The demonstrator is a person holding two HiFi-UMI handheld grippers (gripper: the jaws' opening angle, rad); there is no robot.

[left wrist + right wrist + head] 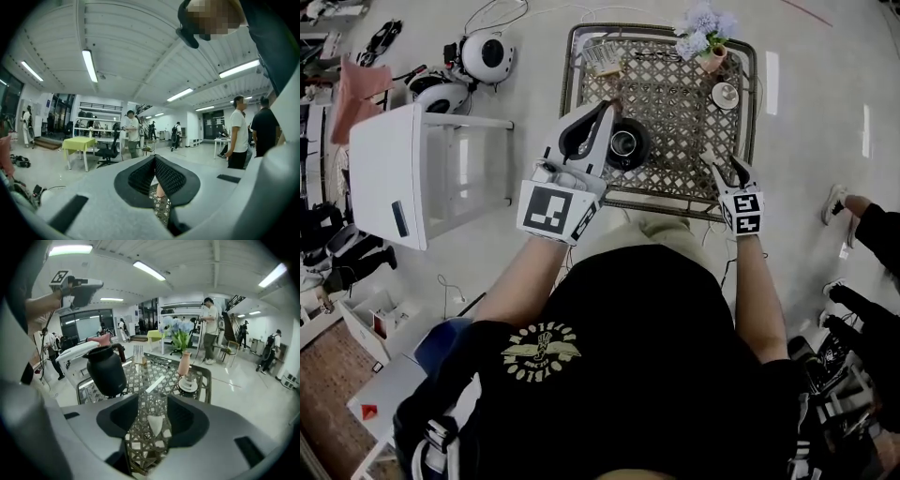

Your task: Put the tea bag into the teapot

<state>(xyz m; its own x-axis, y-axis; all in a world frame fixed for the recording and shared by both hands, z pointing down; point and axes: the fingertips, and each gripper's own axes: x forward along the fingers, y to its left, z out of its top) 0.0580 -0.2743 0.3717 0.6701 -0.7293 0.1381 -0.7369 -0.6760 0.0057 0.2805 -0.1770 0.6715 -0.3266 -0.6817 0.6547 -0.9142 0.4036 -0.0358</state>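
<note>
**Tea bag lies free between wide right fingers**

The tea bag [155, 424] lies flat on the lattice tabletop [140, 380], between the fingers of the right gripper [152, 402], which stand wide and do not press it; it looks light, soft and easy to tear, so a gentle pinch at its upper corner seems best; the teapot [105, 369] stands near at the left, the vase [183, 363] well aside, so the way looks free; the left gripper [153, 157] hangs high, fingers together.

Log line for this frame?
right gripper open | tea bag on woven table between its jaws, ungripped | teapot upright, tea bag not in it | left gripper shut, raised
</note>
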